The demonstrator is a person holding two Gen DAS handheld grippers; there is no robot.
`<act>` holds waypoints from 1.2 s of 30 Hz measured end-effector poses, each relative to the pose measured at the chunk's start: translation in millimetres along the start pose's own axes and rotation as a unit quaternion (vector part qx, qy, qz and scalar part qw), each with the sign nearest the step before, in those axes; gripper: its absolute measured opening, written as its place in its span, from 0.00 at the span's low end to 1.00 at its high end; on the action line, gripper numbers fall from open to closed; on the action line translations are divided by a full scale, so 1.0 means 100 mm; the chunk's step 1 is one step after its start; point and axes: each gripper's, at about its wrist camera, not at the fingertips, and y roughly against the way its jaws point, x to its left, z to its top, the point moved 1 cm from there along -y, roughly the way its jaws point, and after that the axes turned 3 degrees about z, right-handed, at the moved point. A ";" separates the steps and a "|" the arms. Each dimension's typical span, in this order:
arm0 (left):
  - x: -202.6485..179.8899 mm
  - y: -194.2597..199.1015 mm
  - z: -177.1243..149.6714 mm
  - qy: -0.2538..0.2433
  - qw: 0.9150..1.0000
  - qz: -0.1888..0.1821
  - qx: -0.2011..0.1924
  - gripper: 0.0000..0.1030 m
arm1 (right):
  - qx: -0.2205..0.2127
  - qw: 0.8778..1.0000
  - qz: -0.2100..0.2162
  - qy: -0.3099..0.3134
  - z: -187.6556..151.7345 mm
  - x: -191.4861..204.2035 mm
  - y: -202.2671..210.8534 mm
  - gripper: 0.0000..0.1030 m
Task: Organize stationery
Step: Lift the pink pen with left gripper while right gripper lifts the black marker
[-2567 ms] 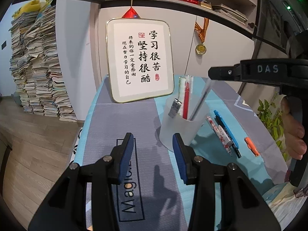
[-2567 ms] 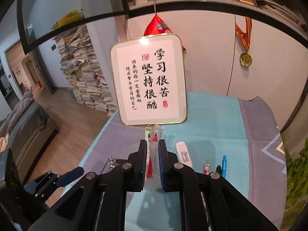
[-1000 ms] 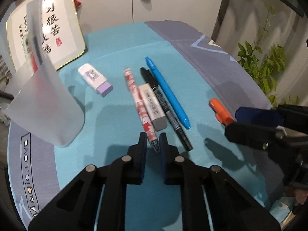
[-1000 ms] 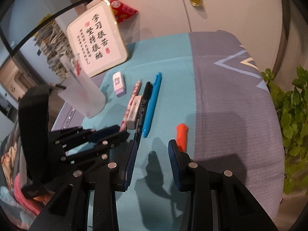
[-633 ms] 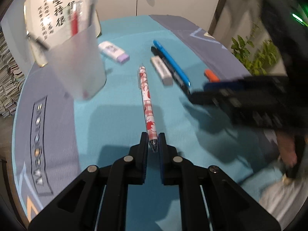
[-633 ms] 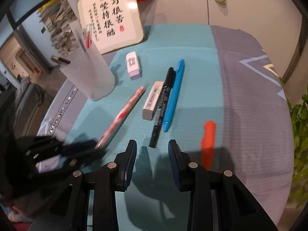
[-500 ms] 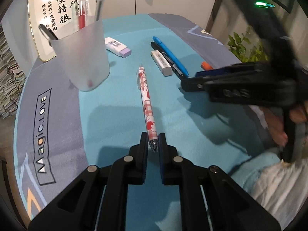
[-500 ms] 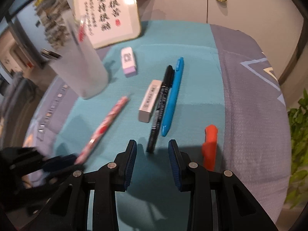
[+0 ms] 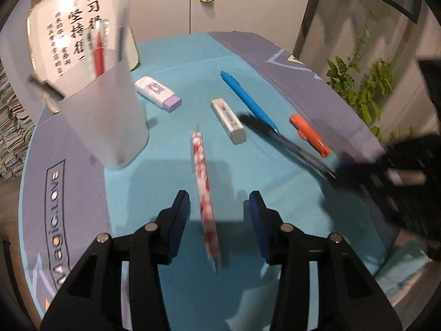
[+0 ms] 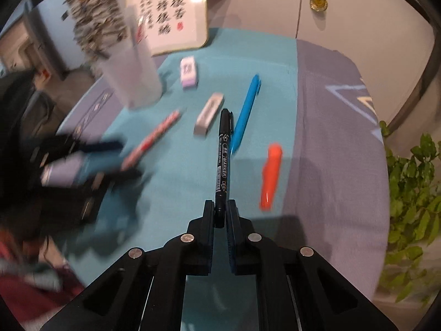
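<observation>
My right tongs are pressed together on the near end of the black marker, and the marker points away from me over the teal cloth of the desk. In the right wrist view, the blue pen lies just right of the marker's far end, the orange pen lies further right and apart, and the white eraser lies just left of the marker's far end. My left tongs are opening: the blue pads stand apart, and the red-and-white patterned pen lies between them without touching either pad; it looks blurred. In the left wrist view, the frosted plastic cup stands at the far left with a red pen and other pens inside. The purple-tipped correction tape lies just right of the cup. Behind the cup leans a framed calligraphy board. A green plant is at the far right, beyond the desk.
</observation>
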 end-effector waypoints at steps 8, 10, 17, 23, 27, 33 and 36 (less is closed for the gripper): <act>0.07 -0.20 0.13 0.016 1.000 0.017 0.008 0.40 | 0.027 0.999 0.025 0.017 -0.36 -0.01 0.09 0.09; 0.09 -0.21 0.14 0.017 1.000 0.021 0.007 0.25 | 0.002 1.000 0.023 0.008 -0.29 -0.06 0.18 0.18; 0.17 -0.04 -0.04 0.033 0.999 -0.006 0.022 0.08 | -0.035 0.999 0.018 0.015 0.19 -0.02 0.12 0.54; 0.10 0.17 -0.25 0.006 1.000 -0.013 0.018 0.08 | 0.001 1.000 0.008 0.002 0.39 0.04 -0.21 0.38; 0.09 0.14 -0.18 0.000 1.000 -0.005 0.010 0.29 | 0.016 1.000 -0.001 -0.009 0.46 0.02 -0.35 0.38; 0.06 -0.09 -0.01 -0.008 1.000 0.001 0.019 0.34 | 0.026 1.000 0.000 0.002 0.51 0.05 -0.44 0.38; 0.05 -0.14 0.02 -0.012 1.000 0.002 0.016 0.33 | 0.038 0.999 -0.002 0.011 0.54 0.07 -0.53 0.38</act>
